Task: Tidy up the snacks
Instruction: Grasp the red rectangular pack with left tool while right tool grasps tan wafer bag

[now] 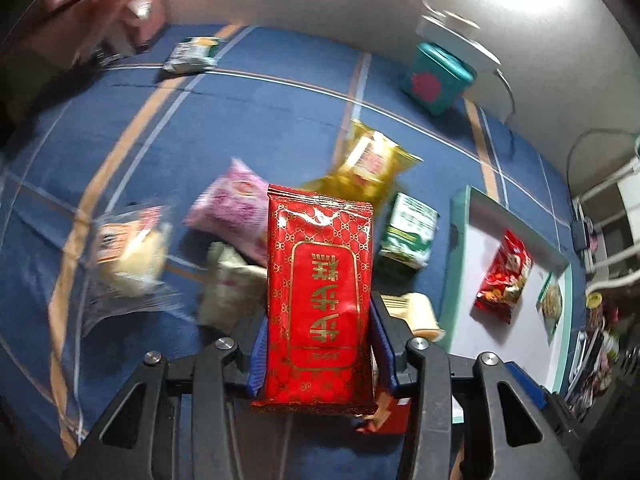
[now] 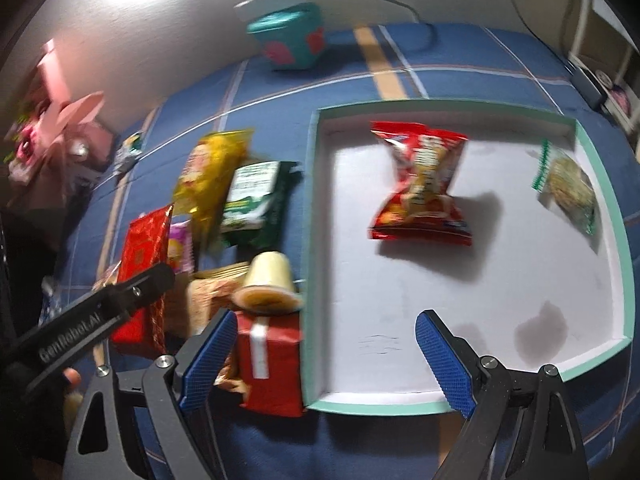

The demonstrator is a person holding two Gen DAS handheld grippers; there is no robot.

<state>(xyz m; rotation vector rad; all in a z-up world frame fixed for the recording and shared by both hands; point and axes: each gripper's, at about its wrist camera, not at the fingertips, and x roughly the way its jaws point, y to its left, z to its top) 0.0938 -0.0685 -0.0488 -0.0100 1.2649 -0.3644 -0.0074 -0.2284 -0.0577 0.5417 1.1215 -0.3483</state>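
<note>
Snacks [image 1: 244, 216] scattered in a loose heap on the blue plaid cloth [image 1: 248, 104], just beside the shallow teal-rimmed tray [image 2: 624, 240]. Only two packets inside that tray: a red chip bag [image 2: 422, 184] near the middle and a clear green-edged packet [image 2: 568, 188] against the far wall. Rest of the pile not yet sorted (most of the job, judging by the count).

Left gripper [image 1: 320, 344] pinching a red foil packet [image 1: 320, 280] by its lower half, blue pads pressed against both long edges, packet raised clear of the heap and standing lengthwise along the fingers. Probably gripped across the narrow width so it hangs flat and drops neatly into the tray. Glossy wrapper, gold lattice print, gold characters in a framed panel, crimped top seam.

Right gripper [image 2: 324, 356] spread wide and holding nothing, straddling the tray's near left wall, close above a red box [image 2: 272, 360] and a pale pudding cup [image 2: 268, 284] lying on its side.
</note>
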